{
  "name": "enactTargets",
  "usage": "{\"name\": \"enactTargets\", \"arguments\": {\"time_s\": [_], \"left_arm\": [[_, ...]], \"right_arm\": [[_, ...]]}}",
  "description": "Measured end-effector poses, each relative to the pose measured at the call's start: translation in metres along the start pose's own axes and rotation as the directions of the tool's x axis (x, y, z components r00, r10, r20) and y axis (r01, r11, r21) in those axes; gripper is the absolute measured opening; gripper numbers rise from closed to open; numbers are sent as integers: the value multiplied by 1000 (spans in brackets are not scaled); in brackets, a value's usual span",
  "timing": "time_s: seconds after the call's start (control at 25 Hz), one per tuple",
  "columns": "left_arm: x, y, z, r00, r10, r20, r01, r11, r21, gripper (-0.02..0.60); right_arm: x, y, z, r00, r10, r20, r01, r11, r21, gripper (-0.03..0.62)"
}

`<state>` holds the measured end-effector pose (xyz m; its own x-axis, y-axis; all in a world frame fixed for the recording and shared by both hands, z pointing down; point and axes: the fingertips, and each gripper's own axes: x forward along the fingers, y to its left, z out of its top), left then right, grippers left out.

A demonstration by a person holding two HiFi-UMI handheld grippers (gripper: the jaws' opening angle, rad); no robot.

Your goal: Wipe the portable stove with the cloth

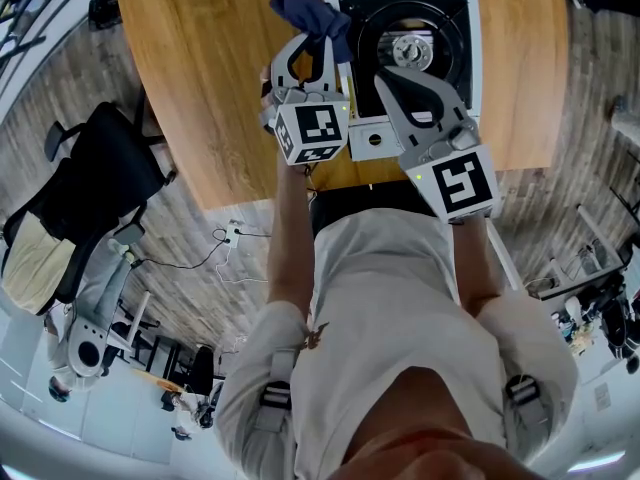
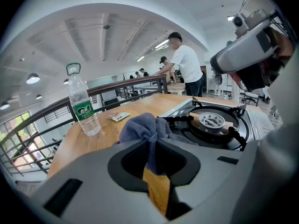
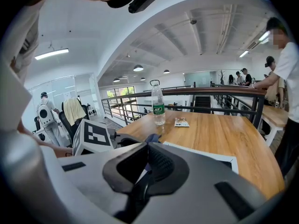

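While the left gripper [image 1: 318, 46] [image 2: 153, 148] is clamping the dark blue cloth [image 1: 302, 6] [image 2: 140, 127], its jaws closed tight on one fold, the rest of the cloth is bunching out past the tips; cloth is sitting at the left edge of the portable stove [image 1: 455, 13] [image 2: 196, 132], over the wooden bench [image 1: 200, 68] [image 3: 224, 139]; whether it is touching the stove's rim I cannot tell; stove is resting on the bench in front of the person, white casing, black tray, round burner in the middle; right gripper [image 1: 385, 74] [image 3: 147, 167] is hanging over the stove's near left part, jaws pressed together, nothing between them; both grippers are lying side by side, marker cubes toward the person; clear water bottle [image 2: 83, 104] [image 3: 158, 107] with green label is standing upright on the bench, well left of the stove; small packet [image 2: 117, 116] [image 3: 181, 123] is lying flat near the bottle; people [image 2: 184, 64] are standing in the background
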<state>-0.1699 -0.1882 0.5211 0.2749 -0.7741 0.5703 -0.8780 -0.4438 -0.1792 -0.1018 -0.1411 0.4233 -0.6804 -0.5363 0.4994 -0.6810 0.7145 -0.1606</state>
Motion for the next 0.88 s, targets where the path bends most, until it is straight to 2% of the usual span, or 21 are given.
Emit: {"name": "enactTargets", "arguments": {"time_s": [0.68, 0.88], "left_arm": [[-41, -33, -30, 999, -33, -18, 33, 999, 21, 66], [-52, -42, -36, 999, -37, -20, 38, 998, 48, 66]], "right_arm": [[-31, 30, -21, 999, -35, 13, 35, 999, 9, 21], [-36, 40, -29, 999, -43, 11, 43, 999, 8, 21]]}}
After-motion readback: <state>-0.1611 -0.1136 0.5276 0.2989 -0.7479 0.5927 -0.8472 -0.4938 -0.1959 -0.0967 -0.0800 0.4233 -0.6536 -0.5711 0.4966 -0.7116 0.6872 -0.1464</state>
